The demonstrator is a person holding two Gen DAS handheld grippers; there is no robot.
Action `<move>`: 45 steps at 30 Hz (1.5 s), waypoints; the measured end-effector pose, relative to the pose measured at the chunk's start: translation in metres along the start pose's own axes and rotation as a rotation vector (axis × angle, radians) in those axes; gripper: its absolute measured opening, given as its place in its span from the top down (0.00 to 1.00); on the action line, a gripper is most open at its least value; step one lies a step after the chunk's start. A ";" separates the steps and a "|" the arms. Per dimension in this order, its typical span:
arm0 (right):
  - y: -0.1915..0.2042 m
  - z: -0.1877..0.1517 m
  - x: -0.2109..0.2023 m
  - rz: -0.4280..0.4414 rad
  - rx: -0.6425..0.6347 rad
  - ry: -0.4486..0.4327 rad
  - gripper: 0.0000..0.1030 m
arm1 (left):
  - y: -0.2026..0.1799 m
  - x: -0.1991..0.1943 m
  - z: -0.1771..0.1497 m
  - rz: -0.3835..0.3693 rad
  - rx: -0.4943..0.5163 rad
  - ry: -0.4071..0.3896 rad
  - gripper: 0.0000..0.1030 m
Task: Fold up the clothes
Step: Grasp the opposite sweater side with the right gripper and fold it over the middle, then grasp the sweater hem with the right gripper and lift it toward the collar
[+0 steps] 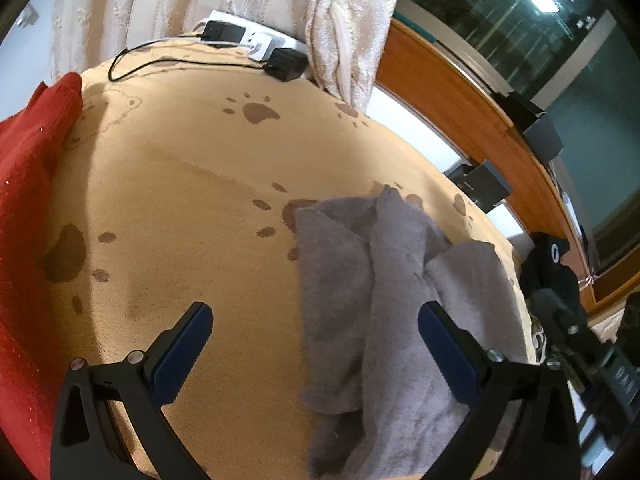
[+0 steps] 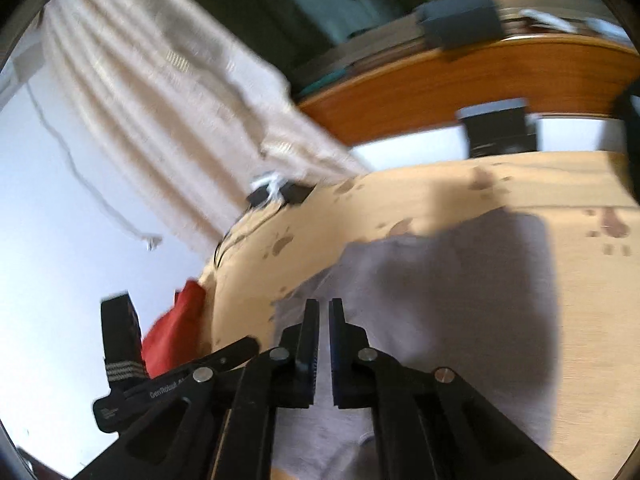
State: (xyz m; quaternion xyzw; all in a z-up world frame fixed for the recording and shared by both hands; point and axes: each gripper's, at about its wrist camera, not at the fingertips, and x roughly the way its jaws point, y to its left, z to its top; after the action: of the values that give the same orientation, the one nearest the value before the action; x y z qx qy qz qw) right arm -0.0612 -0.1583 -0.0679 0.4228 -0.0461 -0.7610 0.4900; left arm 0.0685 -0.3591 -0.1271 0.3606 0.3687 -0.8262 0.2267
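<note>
The grey garment (image 1: 384,312) is lying rumpled and half doubled over on the orange blanket (image 1: 192,208), toward the side nearest the wooden frame (image 1: 460,120), so it is probably still waiting to be smoothed and squared before any neat fold can go in. The left gripper (image 1: 316,330) is hanging above it with its jaws spread wide and nothing between them — likely being lined up to take an edge of the cloth. The right gripper (image 2: 324,320) is showing its jaws drawn almost together over the same grey cloth; the view is blurred, and no fabric is showing between the tips, so it seems clenched on nothing. A red garment (image 1: 28,208) is sitting heaped at the blanket's far edge, apparently set aside for its own turn. The blanket, printed with brown paw marks, is covering what looks like a bed. Beyond it a cream curtain (image 1: 224,4) is hanging, a white power strip (image 1: 256,38) with black plugs is resting at the blanket's edge, and dark glass is running behind the wooden frame.
</note>
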 end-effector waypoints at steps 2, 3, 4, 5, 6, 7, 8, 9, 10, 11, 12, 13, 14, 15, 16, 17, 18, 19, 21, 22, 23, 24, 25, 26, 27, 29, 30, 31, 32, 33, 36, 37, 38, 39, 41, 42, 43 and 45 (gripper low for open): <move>0.004 -0.005 0.016 0.000 -0.014 0.045 0.94 | 0.002 0.003 0.000 0.003 -0.008 0.012 0.00; 0.004 -0.008 0.021 -0.006 -0.023 0.064 0.94 | 0.003 0.005 0.000 0.003 -0.012 0.017 0.00; 0.004 -0.012 0.022 -0.023 -0.036 0.075 0.94 | 0.004 0.006 -0.001 0.001 -0.015 0.022 0.00; 0.004 -0.016 0.021 -0.048 -0.053 0.077 0.93 | 0.004 0.006 -0.001 -0.005 -0.019 0.028 0.00; 0.002 -0.018 0.015 -0.084 -0.074 0.066 0.93 | 0.004 0.007 -0.002 -0.014 -0.019 0.035 0.00; 0.001 -0.020 0.009 -0.120 -0.096 0.056 0.93 | 0.003 0.007 -0.003 -0.024 -0.019 0.041 0.00; -0.002 -0.022 0.002 -0.153 -0.113 0.042 0.92 | 0.001 0.007 -0.003 -0.041 -0.015 0.047 0.00; -0.007 -0.024 -0.007 -0.185 -0.126 0.023 0.90 | -0.001 0.006 -0.004 -0.061 -0.009 0.053 0.00; -0.012 -0.025 -0.017 -0.221 -0.136 0.005 0.87 | -0.005 0.006 -0.005 -0.088 0.002 0.061 0.00; -0.020 -0.027 -0.028 -0.247 -0.138 -0.009 0.79 | -0.008 0.006 -0.006 -0.117 0.015 0.071 0.00; -0.026 -0.031 -0.039 -0.259 -0.132 -0.019 0.64 | -0.012 0.006 -0.007 -0.146 0.028 0.084 0.00; -0.032 -0.034 -0.050 -0.271 -0.127 -0.030 0.53 | -0.016 0.006 -0.009 -0.175 0.040 0.098 0.00; -0.037 -0.039 -0.061 -0.284 -0.129 -0.039 0.32 | -0.020 0.008 -0.010 -0.217 0.045 0.118 0.00; -0.041 -0.045 -0.071 -0.299 -0.143 -0.047 0.27 | -0.024 0.010 -0.012 -0.264 0.049 0.140 0.00; -0.043 -0.052 -0.080 -0.314 -0.166 -0.052 0.27 | -0.026 0.013 -0.014 -0.305 0.041 0.164 0.00; -0.042 -0.059 -0.087 -0.330 -0.201 -0.055 0.27 | -0.027 0.017 -0.015 -0.345 0.030 0.189 0.00; -0.037 -0.067 -0.094 -0.355 -0.254 -0.059 0.27 | -0.028 0.020 -0.017 -0.363 0.019 0.206 0.00; -0.029 -0.076 -0.099 -0.389 -0.329 -0.065 0.27 | -0.029 0.022 -0.019 -0.361 0.016 0.212 0.00; -0.009 -0.094 -0.102 -0.422 -0.481 -0.059 0.27 | -0.031 0.025 -0.022 -0.348 0.020 0.215 0.00; 0.002 -0.102 -0.102 -0.430 -0.557 -0.051 0.27 | -0.032 0.025 -0.023 -0.344 0.026 0.214 0.00; 0.012 -0.111 -0.102 -0.439 -0.633 -0.044 0.27 | -0.033 0.025 -0.024 -0.346 0.032 0.215 0.00; 0.021 -0.117 -0.100 -0.443 -0.693 -0.035 0.27 | -0.034 0.025 -0.025 -0.349 0.038 0.217 0.00; 0.027 -0.121 -0.093 -0.442 -0.733 -0.023 0.27 | -0.034 0.025 -0.026 -0.352 0.045 0.219 0.00; 0.034 -0.125 -0.087 -0.440 -0.773 -0.012 0.27 | -0.035 0.024 -0.027 -0.353 0.051 0.220 0.00; 0.040 -0.129 -0.080 -0.439 -0.813 0.000 0.27 | -0.035 0.024 -0.028 -0.355 0.057 0.221 0.00; 0.047 -0.133 -0.065 -0.428 -0.857 0.023 0.27 | -0.036 0.026 -0.029 -0.361 0.062 0.230 0.00; 0.047 -0.132 -0.058 -0.425 -0.866 0.034 0.29 | -0.035 0.027 -0.030 -0.365 0.058 0.234 0.00; 0.046 -0.131 -0.051 -0.428 -0.870 0.046 0.32 | -0.034 0.027 -0.029 -0.369 0.053 0.238 0.00; 0.044 -0.129 -0.044 -0.438 -0.869 0.059 0.39 | -0.033 0.028 -0.029 -0.373 0.048 0.242 0.00; 0.040 -0.126 -0.038 -0.442 -0.860 0.074 0.45 | -0.032 0.028 -0.029 -0.376 0.042 0.246 0.00; 0.025 -0.113 -0.021 -0.425 -0.802 0.129 0.48 | -0.032 0.029 -0.029 -0.383 0.036 0.250 0.00; 0.020 -0.109 -0.016 -0.429 -0.783 0.144 0.48 | -0.032 0.029 -0.030 -0.385 0.036 0.251 0.00; 0.015 -0.105 -0.011 -0.434 -0.763 0.156 0.48 | -0.032 0.030 -0.030 -0.387 0.035 0.253 0.00; 0.011 -0.102 -0.008 -0.439 -0.741 0.162 0.48 | -0.032 0.030 -0.030 -0.389 0.033 0.255 0.00; 0.004 -0.095 -0.001 -0.444 -0.694 0.172 0.48 | -0.032 0.032 -0.030 -0.395 0.028 0.261 0.00; 0.002 -0.093 0.001 -0.447 -0.682 0.176 0.48 | -0.032 0.032 -0.031 -0.398 0.025 0.264 0.00; 0.000 -0.092 0.002 -0.451 -0.670 0.180 0.48 | -0.032 0.033 -0.031 -0.401 0.022 0.267 0.00; -0.002 -0.090 0.003 -0.458 -0.652 0.181 0.48 | -0.032 0.034 -0.031 -0.404 0.023 0.270 0.00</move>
State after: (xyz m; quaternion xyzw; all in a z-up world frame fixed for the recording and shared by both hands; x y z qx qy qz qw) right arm -0.0012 -0.1290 -0.1282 0.3097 0.3364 -0.7849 0.4182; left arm 0.0402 -0.3185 -0.1533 0.3892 0.4511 -0.8031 0.0014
